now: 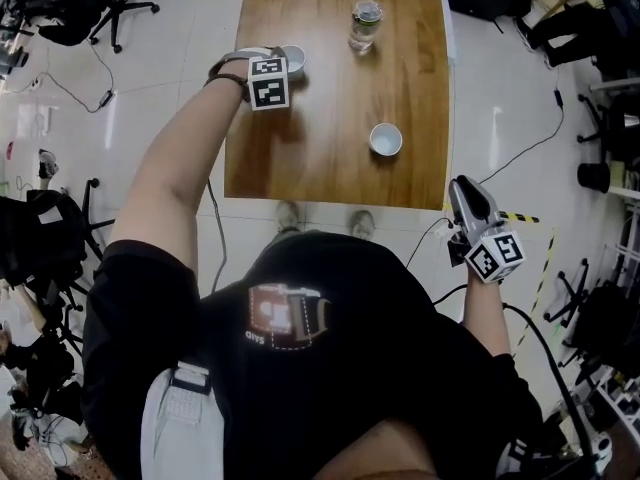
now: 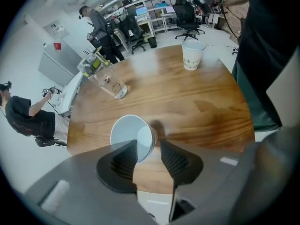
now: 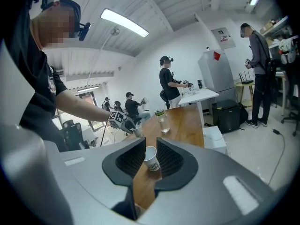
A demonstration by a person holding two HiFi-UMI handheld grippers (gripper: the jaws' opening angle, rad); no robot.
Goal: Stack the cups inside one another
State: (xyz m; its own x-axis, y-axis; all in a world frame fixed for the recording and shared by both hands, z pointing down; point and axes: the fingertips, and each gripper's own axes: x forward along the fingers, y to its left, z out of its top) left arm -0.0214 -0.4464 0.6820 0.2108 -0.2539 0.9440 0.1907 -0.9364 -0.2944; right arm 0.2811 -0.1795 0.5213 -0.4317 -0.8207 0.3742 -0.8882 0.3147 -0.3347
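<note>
Left gripper [image 2: 149, 146] pointed steeply down over white paper cup [image 2: 132, 137] at left edge of brown wooden table [image 1: 320, 173]. Jaws partly apart above cup, pads not pressing. Second white paper cup [image 1: 385, 139] stood upright toward near edge, right half. Right gripper [image 3: 150, 142] hung off table beyond near right corner, jaws apart, empty. Clear lidded bottle [image 1: 366, 25] stood toward far edge.

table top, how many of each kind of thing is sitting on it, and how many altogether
paper cups: 2
clear bottle: 1
total: 3
</note>
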